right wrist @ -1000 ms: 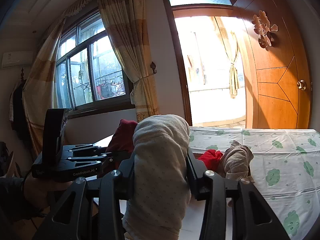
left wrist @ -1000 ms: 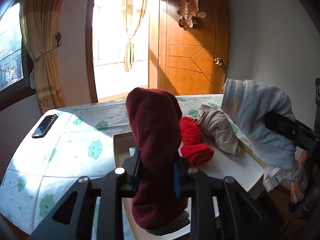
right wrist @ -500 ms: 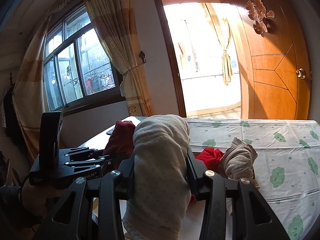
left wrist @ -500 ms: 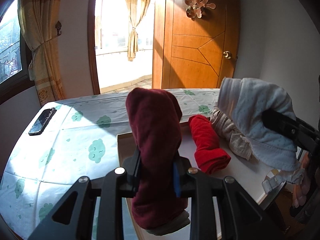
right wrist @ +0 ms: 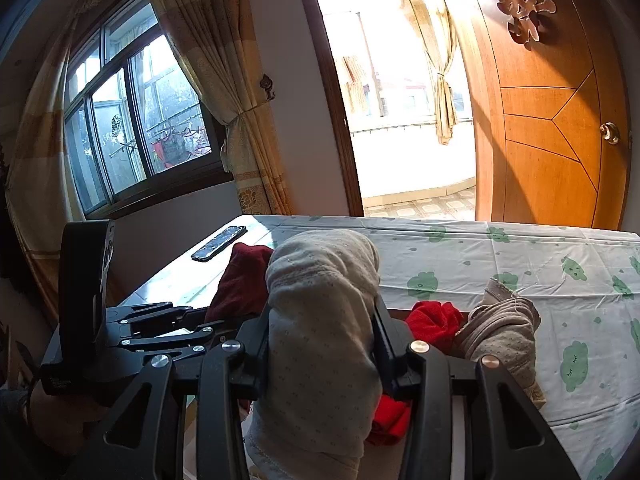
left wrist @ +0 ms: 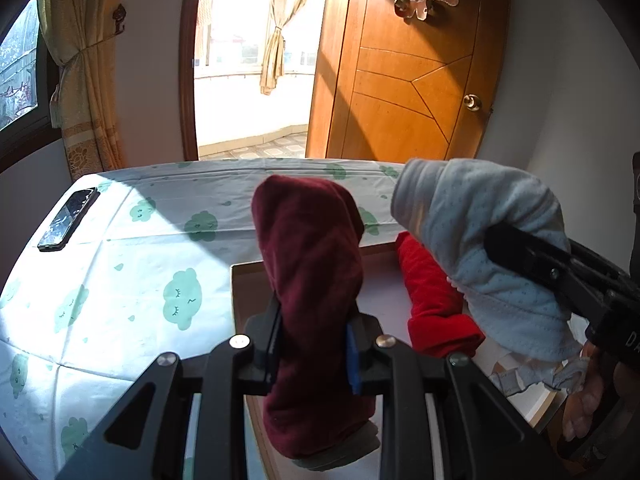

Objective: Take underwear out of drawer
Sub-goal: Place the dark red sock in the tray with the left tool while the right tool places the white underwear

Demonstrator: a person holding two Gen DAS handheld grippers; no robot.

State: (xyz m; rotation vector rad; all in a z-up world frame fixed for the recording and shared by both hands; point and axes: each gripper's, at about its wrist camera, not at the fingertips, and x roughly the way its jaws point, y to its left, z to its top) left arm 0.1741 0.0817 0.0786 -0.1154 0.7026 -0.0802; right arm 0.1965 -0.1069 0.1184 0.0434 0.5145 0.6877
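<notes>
Our left gripper (left wrist: pixel 314 340) clamps a dark maroon cloth roll (left wrist: pixel 310 280); our right gripper (right wrist: pixel 320 344) clamps a pale dotted garment (right wrist: pixel 320 320), which hides the white drawer (left wrist: pixel 384 292) partly.

We see our left gripper (left wrist: pixel 314 354) as black angular arms with silver screws and a blue pad beside the maroon cloth (left wrist: pixel 310 280).

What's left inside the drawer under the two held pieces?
In the drawer, a red roll and a beige roll show on its pale floor. The maroon piece and light blue piece cover the rest.
</notes>
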